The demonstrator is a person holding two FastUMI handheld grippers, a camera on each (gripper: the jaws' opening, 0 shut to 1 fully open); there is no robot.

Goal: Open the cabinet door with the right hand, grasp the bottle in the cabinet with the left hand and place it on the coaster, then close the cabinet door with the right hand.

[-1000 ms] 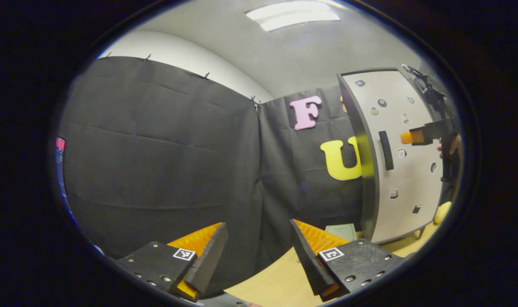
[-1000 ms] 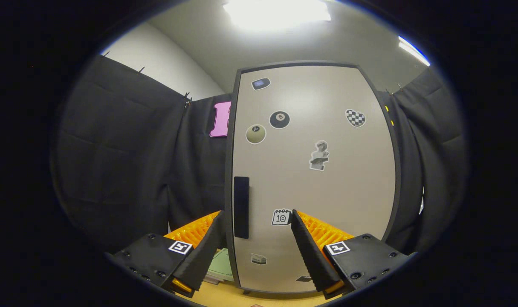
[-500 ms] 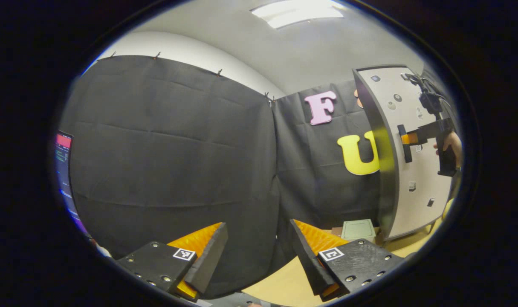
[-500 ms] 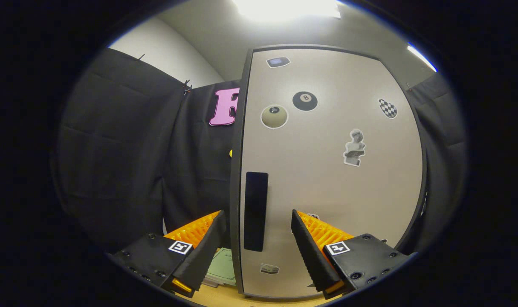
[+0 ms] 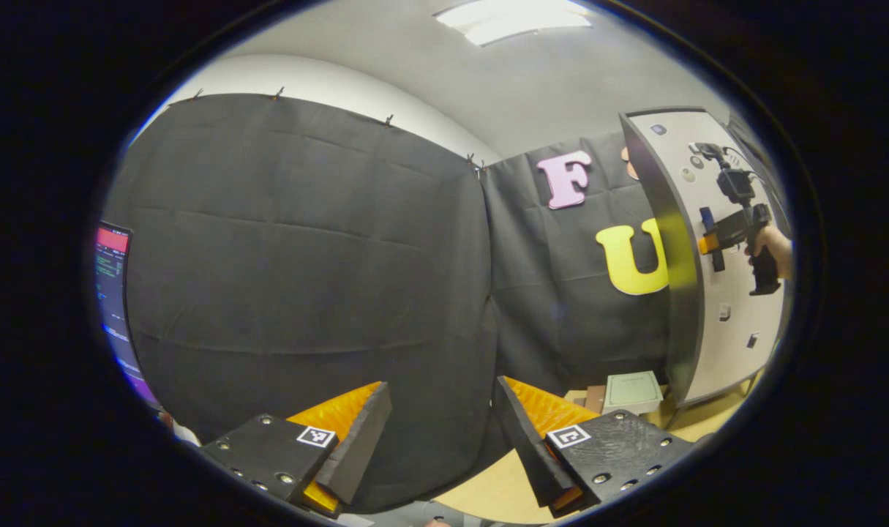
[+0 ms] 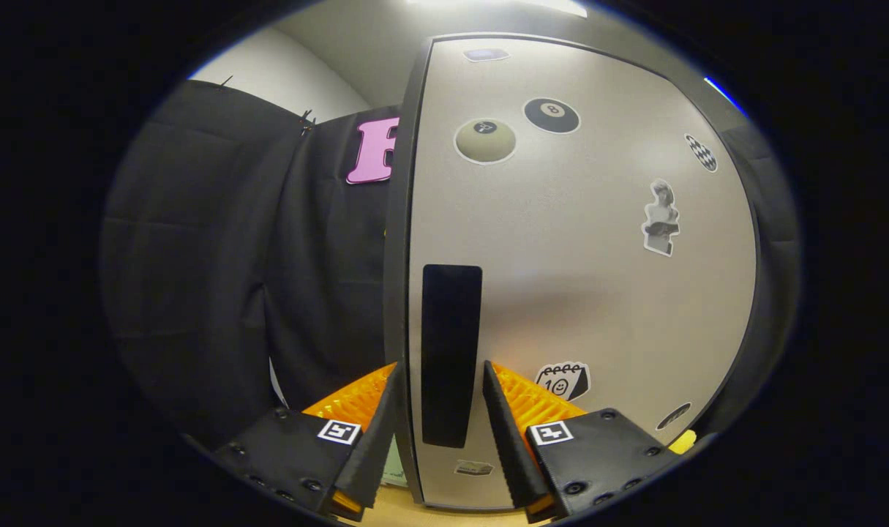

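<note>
Left gripper view
Left claw (image 5: 440,439): fingers spread, nothing between them, held low and well to the left of the cabinet door (image 5: 737,293).
Coaster (image 5: 632,391): judged to be the pale green square on the surface (image 5: 488,487), just left of the door's lower edge.
Right claw (image 5: 707,240): seen far off at the door's handle (image 5: 711,238), a hand (image 5: 770,249) behind it.
Bottle: not visible; presumably behind the door, which looks closed.

Right gripper view
Right claw (image 6: 435,432): fingers apart, straddling the lower part of the dark vertical handle (image 6: 450,355); whether the pads touch it cannot be told.
Cabinet door (image 6: 583,278): its left edge runs just left of the handle; stickers lie above and to the right.

Risks
Slip: the claw sits near the handle's lower end, so a shallow pinch may slide off on the pull.
Missed grip: the left finger lies near the door's edge and may catch there.
Collision: a door swinging out may meet the left claw if it advances early.
</note>
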